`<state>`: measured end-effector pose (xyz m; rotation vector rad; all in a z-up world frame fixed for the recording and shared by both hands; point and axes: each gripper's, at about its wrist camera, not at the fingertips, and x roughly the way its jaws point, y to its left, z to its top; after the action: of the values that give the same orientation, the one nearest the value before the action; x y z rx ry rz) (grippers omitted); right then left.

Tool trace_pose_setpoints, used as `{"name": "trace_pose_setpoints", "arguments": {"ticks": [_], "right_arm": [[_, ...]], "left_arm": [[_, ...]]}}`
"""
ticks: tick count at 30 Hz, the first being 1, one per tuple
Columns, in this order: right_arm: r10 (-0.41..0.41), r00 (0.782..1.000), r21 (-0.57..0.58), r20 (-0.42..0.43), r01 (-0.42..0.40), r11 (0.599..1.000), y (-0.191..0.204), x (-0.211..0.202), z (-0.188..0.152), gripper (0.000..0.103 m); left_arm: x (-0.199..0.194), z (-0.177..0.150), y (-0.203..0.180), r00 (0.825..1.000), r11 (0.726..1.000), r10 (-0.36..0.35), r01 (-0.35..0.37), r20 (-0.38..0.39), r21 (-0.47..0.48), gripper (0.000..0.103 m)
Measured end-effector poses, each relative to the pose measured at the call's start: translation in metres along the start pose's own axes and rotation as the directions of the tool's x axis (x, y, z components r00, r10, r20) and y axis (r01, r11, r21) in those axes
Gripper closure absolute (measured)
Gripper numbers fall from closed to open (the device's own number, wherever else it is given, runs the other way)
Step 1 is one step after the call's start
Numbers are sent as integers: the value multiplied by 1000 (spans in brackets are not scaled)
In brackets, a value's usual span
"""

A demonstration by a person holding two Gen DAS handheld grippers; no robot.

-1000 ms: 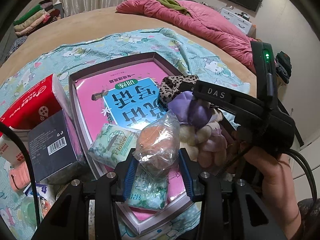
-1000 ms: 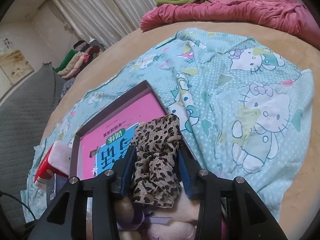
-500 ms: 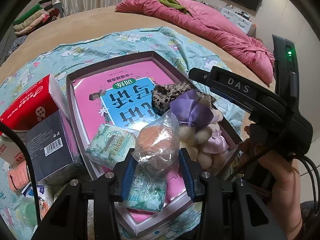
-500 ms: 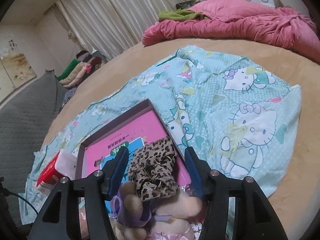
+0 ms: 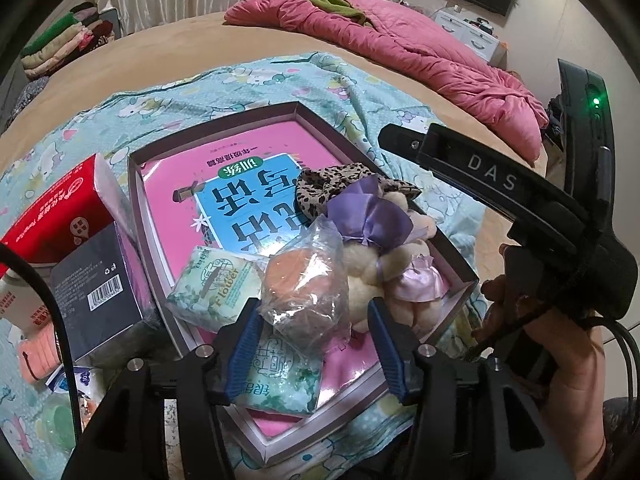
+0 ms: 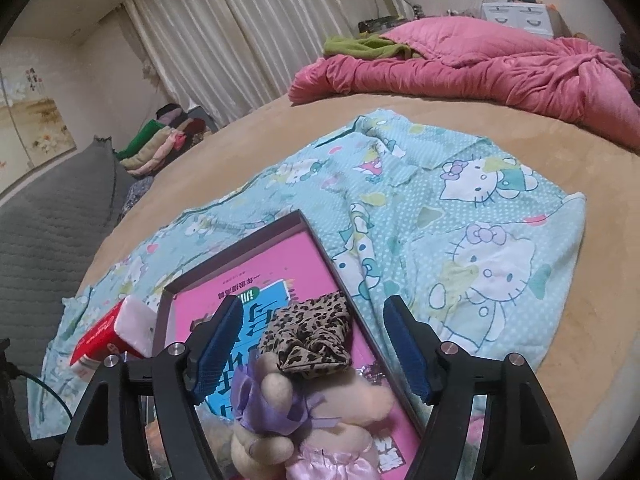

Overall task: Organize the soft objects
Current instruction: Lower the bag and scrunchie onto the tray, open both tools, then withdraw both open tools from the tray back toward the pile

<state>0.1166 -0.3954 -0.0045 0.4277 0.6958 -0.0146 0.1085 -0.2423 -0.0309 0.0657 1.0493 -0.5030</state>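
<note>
A shallow mauve box [image 5: 136,184] with a pink booklet inside lies on the Hello Kitty sheet. In it are a leopard-print scrunchie [image 5: 320,190], a plush doll with a purple bow [image 5: 372,224] and tissue packs [image 5: 212,284]. My left gripper [image 5: 312,344] is shut on a clear bag holding an orange sponge [image 5: 308,284], above the box's near end. My right gripper [image 6: 312,348] is open and empty, above the scrunchie [image 6: 308,338] and doll [image 6: 276,404]; its body shows in the left wrist view [image 5: 520,208].
A red tissue pack [image 5: 60,208] and a dark carton [image 5: 92,288] stand left of the box, with small items beside them. The teal sheet [image 6: 460,240] covers a tan bed. A pink quilt [image 6: 480,68] lies at the far side.
My right gripper opened, let go of the leopard scrunchie in the box, and drew back and up. My left gripper kept its hold on the bagged sponge.
</note>
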Motion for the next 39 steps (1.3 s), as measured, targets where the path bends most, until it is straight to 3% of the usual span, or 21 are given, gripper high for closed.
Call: {"name": "trace_pose_setpoints", "arguments": {"ticks": [20, 39], "right_arm": [[-22, 999, -46, 24, 23, 999, 9, -14, 0, 27], [-14, 999, -121, 39, 19, 993, 43, -35, -5, 26]], "left_arm": [[-16, -2, 14, 1000, 999, -22, 23, 22, -41, 40], [-56, -13, 35, 996, 997, 30, -24, 79, -76, 30]]}}
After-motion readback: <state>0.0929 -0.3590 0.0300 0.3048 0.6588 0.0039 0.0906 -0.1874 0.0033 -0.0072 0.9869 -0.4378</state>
